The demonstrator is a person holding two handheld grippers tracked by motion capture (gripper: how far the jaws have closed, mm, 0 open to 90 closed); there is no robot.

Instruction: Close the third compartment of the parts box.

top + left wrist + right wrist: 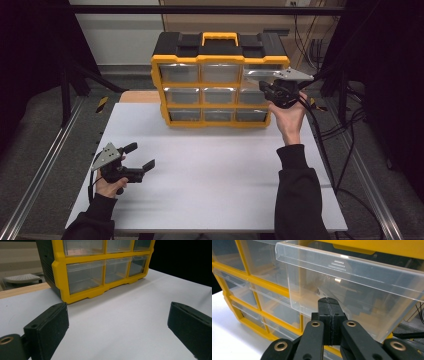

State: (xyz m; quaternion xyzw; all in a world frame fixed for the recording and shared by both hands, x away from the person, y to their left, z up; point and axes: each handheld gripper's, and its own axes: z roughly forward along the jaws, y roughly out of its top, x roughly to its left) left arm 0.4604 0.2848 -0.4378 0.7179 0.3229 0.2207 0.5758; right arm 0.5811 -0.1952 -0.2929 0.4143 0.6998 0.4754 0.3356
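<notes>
Yellow drawer organiser (218, 80), black-topped with a yellow carry handle (219, 37), stood at the far middle of the white table (215, 175), three rows of three clear drawers facing the person. Top right drawer (352, 275) pulled partway out of its bay, clear front wall and rim hanging forward over the drawers below; contents not discernible through the plastic.

Right gripper (274, 90) held up at the organiser's right front, level with the top and middle rows, just beside that open drawer. Seen in the right gripper view (331, 315), jaws pressed together pad to pad, nothing visibly between them, tips just below and in front of the drawer's clear front. Whether touching the plastic or merely close: cannot tell.

Left gripper (140, 156) held low over the near left part of the table, well apart from the organiser, in the person's left hand (107, 185). Jaws spread wide, empty, bare white table showing between them in the left gripper view (117, 322), with the organiser's lower left corner beyond.
</notes>
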